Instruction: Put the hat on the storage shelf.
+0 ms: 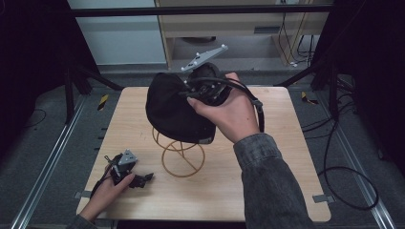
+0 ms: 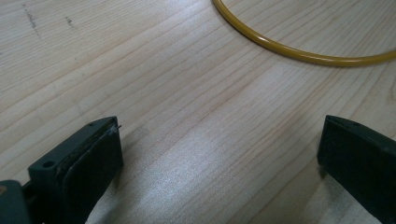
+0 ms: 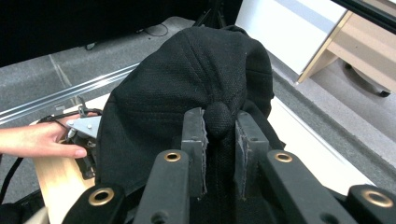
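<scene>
1. The right gripper (image 3: 219, 135) had its jaws pinched on the top button and the cloth around it of a black cap (image 1: 174, 107). In the high view the right hand (image 1: 229, 114) held this gripper above the middle of the counter (image 1: 267, 181).
2. The cap hung in the air over a yellow wire stand (image 1: 181, 155), which stood on the counter just below it. Whether the cap's lower edge touched the top of the stand could not be told.
3. The left gripper (image 1: 143, 179) rested low on the counter near its left front corner, jaws spread with nothing between them; its own view showed bare wood and part of the stand's base ring (image 2: 299, 51).
4. Judgement: the step in hand was carrying the cap at the stand, either setting it on or lifting it clear.
5. Judgement: if placing, the next move called for centring the crown over the wire loops and lowering before the jaws let go. The stand looked light and could tip if dragged sideways.
</scene>
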A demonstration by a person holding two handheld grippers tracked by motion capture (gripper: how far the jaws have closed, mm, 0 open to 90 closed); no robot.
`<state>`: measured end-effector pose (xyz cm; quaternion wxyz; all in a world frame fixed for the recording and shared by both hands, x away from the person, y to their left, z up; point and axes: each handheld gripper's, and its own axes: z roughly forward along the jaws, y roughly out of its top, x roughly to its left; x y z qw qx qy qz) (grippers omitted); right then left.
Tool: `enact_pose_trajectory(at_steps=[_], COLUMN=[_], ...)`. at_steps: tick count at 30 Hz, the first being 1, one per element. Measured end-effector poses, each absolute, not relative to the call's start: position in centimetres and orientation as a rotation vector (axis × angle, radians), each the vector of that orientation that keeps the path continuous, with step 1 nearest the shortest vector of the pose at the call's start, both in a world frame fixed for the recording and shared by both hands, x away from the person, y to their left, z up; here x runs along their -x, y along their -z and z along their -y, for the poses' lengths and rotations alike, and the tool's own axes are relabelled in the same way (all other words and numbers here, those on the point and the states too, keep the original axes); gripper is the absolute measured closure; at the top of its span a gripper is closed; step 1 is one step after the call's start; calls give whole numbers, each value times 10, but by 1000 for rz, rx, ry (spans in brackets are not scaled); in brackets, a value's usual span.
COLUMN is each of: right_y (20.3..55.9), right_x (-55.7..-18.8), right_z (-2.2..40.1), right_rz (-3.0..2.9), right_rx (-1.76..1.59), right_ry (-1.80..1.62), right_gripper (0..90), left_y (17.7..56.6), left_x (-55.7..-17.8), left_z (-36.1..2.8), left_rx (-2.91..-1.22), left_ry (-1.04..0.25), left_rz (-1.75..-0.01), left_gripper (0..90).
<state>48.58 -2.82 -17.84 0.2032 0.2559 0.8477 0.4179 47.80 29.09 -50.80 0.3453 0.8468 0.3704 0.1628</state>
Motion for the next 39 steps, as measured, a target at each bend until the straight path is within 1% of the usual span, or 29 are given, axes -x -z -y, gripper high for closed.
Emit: enact_pose_trajectory(at_steps=[14, 28, 39], right_y=[186, 198, 204], right_x=[-496, -508, -511], right_z=[3, -8, -9], right_rz=[-2421, -2471, -2494], right_rx=[-687, -702, -708], right_ry=[-1125, -1054, -1032], right_gripper=[768, 763, 758], left_y=[508, 508, 508], left_x=[-478, -478, -478], left_z=[-291, -291, -291], left_rx=[-2199, -2199, -2200], left_ry=[-421, -423, -423], left_rz=[-959, -957, -956], left_gripper=[0, 0, 0])
